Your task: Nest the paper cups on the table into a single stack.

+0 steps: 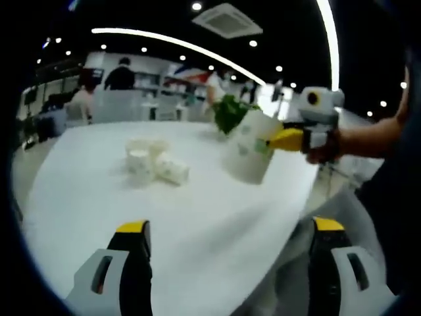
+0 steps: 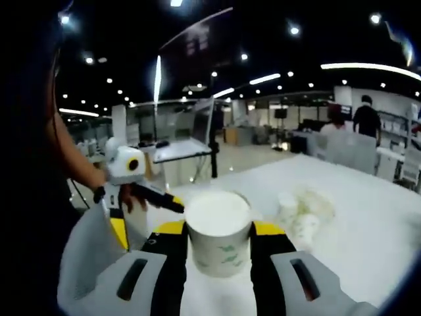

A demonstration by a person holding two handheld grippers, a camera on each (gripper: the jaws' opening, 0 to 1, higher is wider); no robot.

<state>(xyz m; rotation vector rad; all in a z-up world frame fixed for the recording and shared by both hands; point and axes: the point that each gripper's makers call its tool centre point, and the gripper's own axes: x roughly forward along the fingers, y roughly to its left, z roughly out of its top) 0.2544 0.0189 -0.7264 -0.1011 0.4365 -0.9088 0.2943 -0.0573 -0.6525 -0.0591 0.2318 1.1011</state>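
Note:
A white paper cup (image 1: 248, 153) with a green leaf print hangs tilted above the right side of the white table (image 1: 99, 204), held side-on by my right gripper (image 1: 270, 141). In the right gripper view the same cup (image 2: 218, 232) stands rim-up between the yellow-tipped jaws of the right gripper (image 2: 218, 228), which is shut on it. A small pile of paper cups (image 1: 154, 164) lies on the table's middle, some of them on their sides; the pile (image 2: 304, 209) is just right of the held cup. My left gripper (image 1: 230, 226) is open and empty, low over the table's near edge. The left gripper (image 2: 148, 220) also appears at left.
The table (image 2: 368, 224) curves away near both grippers. A green plant (image 1: 230, 112) stands behind the held cup. A person's forearm (image 1: 368, 141) reaches in from the right. Further back there are desks, chairs and people (image 2: 365, 118).

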